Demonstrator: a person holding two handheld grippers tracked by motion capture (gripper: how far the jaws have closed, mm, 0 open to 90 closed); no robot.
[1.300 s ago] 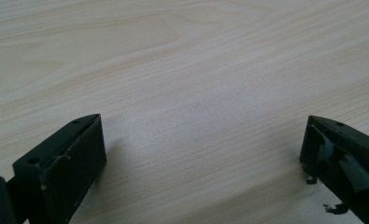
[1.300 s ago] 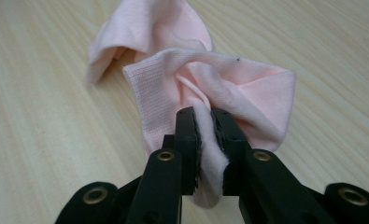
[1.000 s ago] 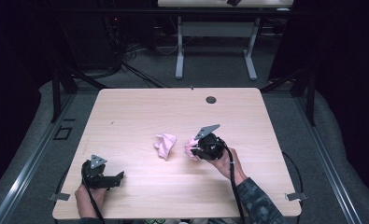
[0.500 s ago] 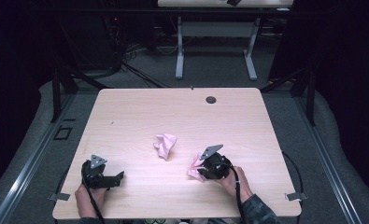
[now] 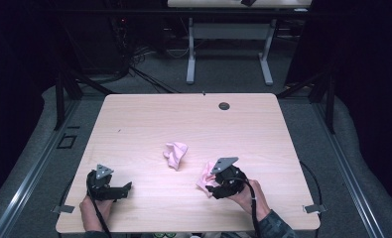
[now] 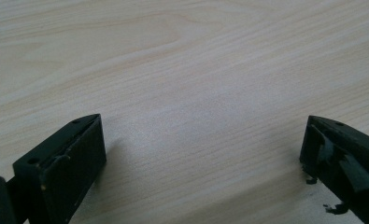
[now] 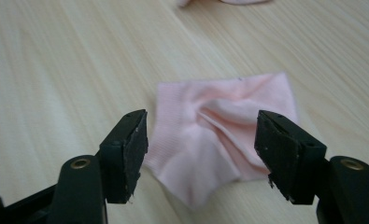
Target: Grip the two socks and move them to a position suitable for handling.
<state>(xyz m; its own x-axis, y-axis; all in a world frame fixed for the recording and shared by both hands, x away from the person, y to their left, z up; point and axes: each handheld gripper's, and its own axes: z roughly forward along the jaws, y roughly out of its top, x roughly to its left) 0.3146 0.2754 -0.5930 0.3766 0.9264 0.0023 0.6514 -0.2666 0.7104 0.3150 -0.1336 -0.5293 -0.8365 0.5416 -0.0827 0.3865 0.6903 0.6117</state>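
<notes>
A small pink cloth (image 7: pixel 229 121) lies crumpled on the light wooden table (image 5: pixel 144 124), low between the jaws of my right gripper (image 7: pixel 201 121). Those jaws have just been opening and stand apart, their pads off the fabric. In the high view the same cloth (image 5: pixel 202 176) sits at the tips of the right gripper (image 5: pixel 211 184), near the table's front right. A second pink cloth (image 5: pixel 176 154) lies bunched in the middle of the table, and its edge (image 7: pixel 229 1) shows at the top of the right gripper view. My left gripper (image 5: pixel 126 188) rests at the front left, open over bare wood (image 6: pixel 203 121).
A round black grommet (image 5: pixel 224 105) sits near the table's far edge. Both hands are close to the front edge. Beyond the table stand a second table's legs (image 5: pixel 189 54), cables on the grey floor, and dark frame struts at each side.
The right gripper came back toward the front edge carrying the pink cloth, then its jaws spread and the cloth now lies loose on the table. The left gripper stayed put.
</notes>
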